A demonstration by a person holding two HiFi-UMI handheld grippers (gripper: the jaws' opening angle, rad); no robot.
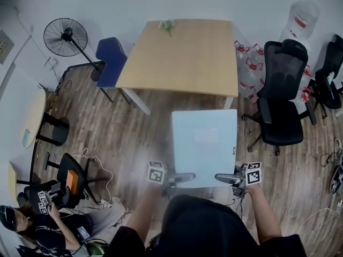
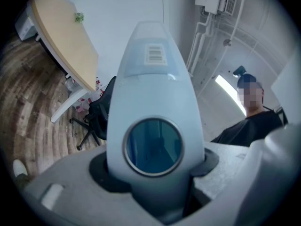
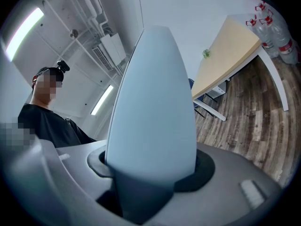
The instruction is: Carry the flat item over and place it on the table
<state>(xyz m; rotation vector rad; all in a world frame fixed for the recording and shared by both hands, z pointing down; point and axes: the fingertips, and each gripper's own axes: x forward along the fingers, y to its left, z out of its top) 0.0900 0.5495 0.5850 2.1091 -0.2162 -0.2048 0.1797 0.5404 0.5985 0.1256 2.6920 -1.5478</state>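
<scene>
I hold a flat pale-blue panel (image 1: 203, 143) level over the wooden floor, in front of the person's body. My left gripper (image 1: 179, 178) is shut on its near left corner and my right gripper (image 1: 225, 179) on its near right corner. In the left gripper view the panel (image 2: 155, 74) runs away between the jaws, with a barcode label and a round dark-blue window on it. In the right gripper view the panel (image 3: 153, 107) shows a plain face. The light wooden table (image 1: 187, 58) stands just beyond the panel's far edge, and a small green thing (image 1: 167, 24) lies at its far side.
A black office chair (image 1: 281, 100) stands right of the panel, with large water bottles (image 1: 247, 63) behind it. A blue chair (image 1: 111, 60) and a floor fan (image 1: 65, 36) are left of the table. A person (image 1: 43, 218) sits at bottom left; cables lie on the floor.
</scene>
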